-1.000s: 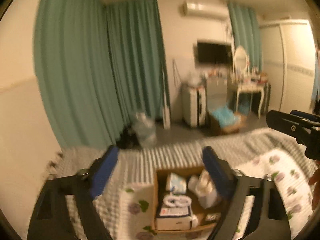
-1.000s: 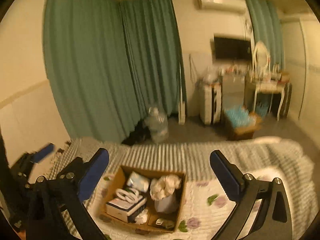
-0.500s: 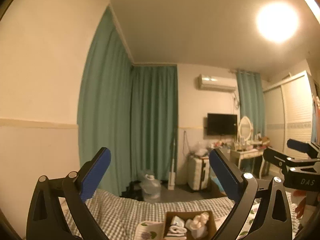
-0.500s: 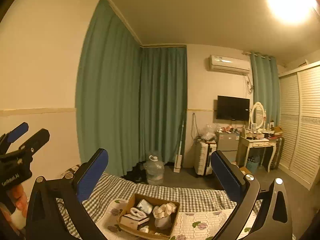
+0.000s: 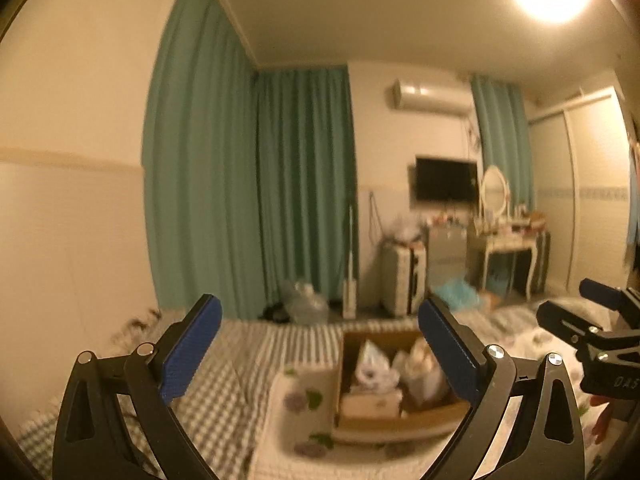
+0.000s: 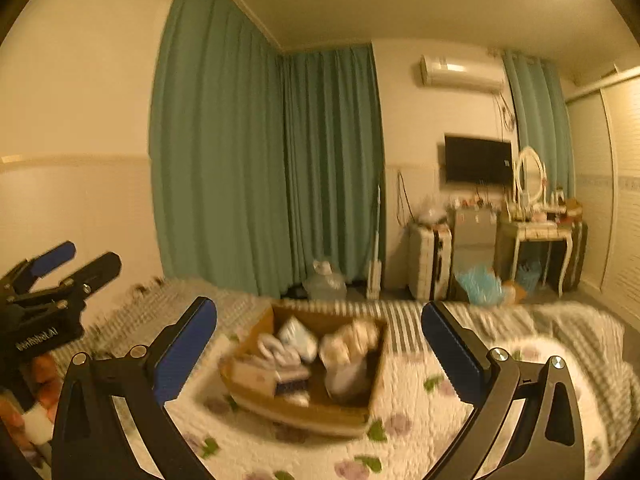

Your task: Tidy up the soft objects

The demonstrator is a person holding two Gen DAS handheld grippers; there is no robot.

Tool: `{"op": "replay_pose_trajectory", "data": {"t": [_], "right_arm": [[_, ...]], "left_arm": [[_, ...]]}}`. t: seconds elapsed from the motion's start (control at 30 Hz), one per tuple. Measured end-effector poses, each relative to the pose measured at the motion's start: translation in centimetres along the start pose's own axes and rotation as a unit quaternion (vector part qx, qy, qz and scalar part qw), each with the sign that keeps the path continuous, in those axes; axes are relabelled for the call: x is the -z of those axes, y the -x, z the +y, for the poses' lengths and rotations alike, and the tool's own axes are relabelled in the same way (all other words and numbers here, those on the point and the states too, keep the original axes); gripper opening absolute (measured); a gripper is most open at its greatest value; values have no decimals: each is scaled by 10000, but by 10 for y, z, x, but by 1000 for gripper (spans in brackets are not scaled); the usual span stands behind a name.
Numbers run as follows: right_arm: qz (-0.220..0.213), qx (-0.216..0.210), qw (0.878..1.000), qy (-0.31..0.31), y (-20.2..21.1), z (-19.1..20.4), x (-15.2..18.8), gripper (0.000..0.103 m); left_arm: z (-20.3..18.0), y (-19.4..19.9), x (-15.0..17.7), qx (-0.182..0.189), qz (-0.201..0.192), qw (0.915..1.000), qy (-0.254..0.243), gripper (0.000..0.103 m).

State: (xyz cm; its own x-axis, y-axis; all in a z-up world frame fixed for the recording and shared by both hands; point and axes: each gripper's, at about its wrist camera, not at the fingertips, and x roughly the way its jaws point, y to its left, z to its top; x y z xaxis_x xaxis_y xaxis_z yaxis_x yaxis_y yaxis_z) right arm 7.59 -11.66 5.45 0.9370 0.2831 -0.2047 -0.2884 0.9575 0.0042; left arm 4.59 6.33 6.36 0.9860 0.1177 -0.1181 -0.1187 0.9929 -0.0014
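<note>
A cardboard box [image 6: 304, 364] of soft bundles sits on the bed [image 6: 420, 432], on a flowered quilt [image 5: 296, 420] over a checked blanket [image 5: 224, 368]. The left gripper [image 5: 320, 352] hangs in front of it, fingers [image 5: 192, 350] spread wide with nothing between them, the box at about four o'clock. The right gripper [image 6: 318, 350] hangs with fingers equally spread and empty, the box straight ahead at six o'clock. Green curtains [image 6: 256, 168] stand behind, at twelve.

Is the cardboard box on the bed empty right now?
No, the open brown cardboard box on the flowered quilt holds several pale bundles and a flat white packet, though blur hides what they are.
</note>
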Motion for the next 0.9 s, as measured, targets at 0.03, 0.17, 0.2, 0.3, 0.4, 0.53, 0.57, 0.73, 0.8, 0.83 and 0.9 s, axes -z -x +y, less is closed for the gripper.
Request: {"op": "replay_pose_trajectory", "data": {"t": [0.03,0.17,0.2,0.3,0.4,0.53,0.57,0.73,0.8,0.83,0.9], "right_arm": [[119,61,9999,-36,-8,-5,12,103],[615,138,9974,-350,-29,-22,46,103],[671,168,9969,-371,-32,-24,50,103],[744,215,9965,-315,-38,-25,54,103],[693,205,9970,-271,-35,-24,54,103],[606,287,9975,-220,-34,-20,46,103],[586,301,9976,-212,-34,-20,44,103],[503,305,9981,-185,-27,-21,38,103],[481,300,9983,-165,-26,-20,38,103],[482,295,9983,-152,-25,-19,37,103],[476,302,9983,-151,-25,-18,37,103]], "left_arm": [[-2,-7,9,39,139,9999,-9,101],[-6,-12,29,32,452,9990,-20,101],[-6,-12,29,27,463,9989,-3,101],[-8,-11,30,26,470,9989,-14,101],[-6,-11,37,67,529,9986,15,101],[-8,-12,45,33,520,9986,-27,101],[-10,-11,44,48,526,9986,-27,101],[-13,-11,47,70,535,9985,-30,101],[-13,-10,48,91,576,9983,-7,101],[-13,-10,49,108,592,9982,3,101],[-13,-11,49,121,618,9980,23,101]]}}
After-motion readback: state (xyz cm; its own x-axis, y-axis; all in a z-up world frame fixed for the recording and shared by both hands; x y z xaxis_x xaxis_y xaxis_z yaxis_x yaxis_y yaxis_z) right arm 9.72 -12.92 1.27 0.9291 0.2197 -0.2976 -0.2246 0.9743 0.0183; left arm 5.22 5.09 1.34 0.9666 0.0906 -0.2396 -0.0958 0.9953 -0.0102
